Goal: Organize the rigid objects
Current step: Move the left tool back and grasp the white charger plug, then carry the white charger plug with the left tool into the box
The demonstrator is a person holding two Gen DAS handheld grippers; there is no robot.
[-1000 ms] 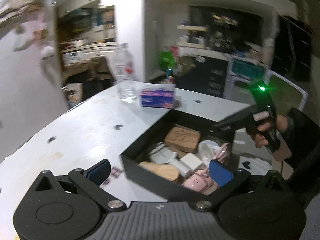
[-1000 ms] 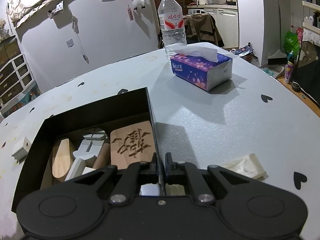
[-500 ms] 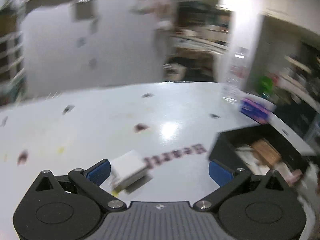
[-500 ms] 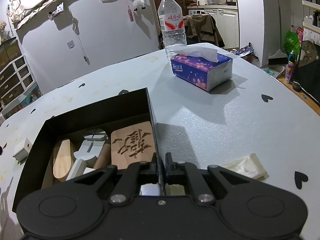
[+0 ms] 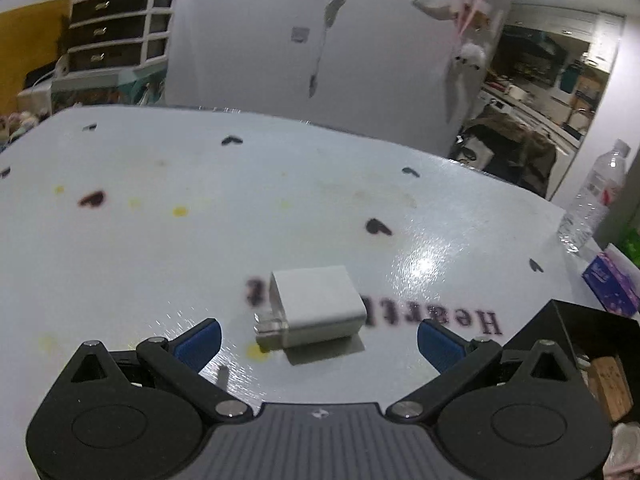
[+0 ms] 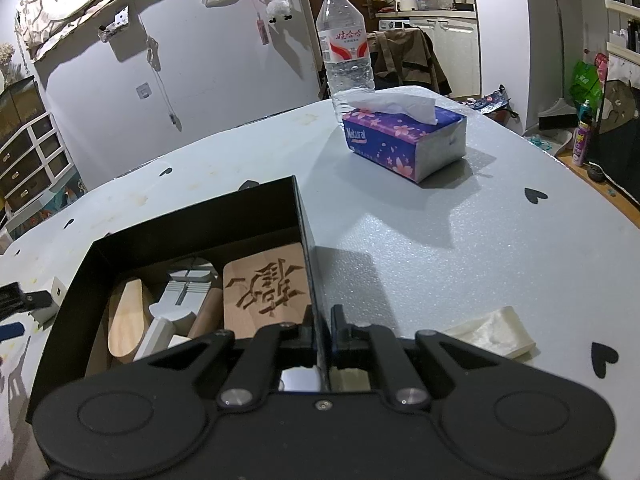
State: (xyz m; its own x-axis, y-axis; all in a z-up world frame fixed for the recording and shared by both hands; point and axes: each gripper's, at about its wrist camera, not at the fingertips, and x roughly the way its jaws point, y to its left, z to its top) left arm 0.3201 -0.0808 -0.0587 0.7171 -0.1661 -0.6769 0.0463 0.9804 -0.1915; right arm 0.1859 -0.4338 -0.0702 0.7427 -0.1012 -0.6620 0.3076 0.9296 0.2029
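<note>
A white charger block (image 5: 316, 300) lies on the white table (image 5: 200, 240), apart from the box. My left gripper (image 5: 319, 340) is open just short of it, one blue pad (image 5: 200, 338) on each side, touching nothing. The black box (image 6: 192, 220) holds a carved wooden block (image 6: 266, 288), a wooden scoop (image 6: 124, 320) and white pieces (image 6: 188, 284). My right gripper (image 6: 321, 320) is shut on the box's right wall. In the right wrist view the charger (image 6: 52, 292) shows left of the box, beside a left gripper finger (image 6: 16, 300).
A purple tissue box (image 6: 404, 136) and a water bottle (image 6: 346, 40) stand at the far side of the table. A crumpled clear wrapper (image 6: 492, 330) lies right of my right gripper. The table's far edge runs near a white wall.
The left gripper has swung away from the box, rolled and sunk toward the white charger, which now sits between its open fingers. The right gripper has kept still on the box wall.
</note>
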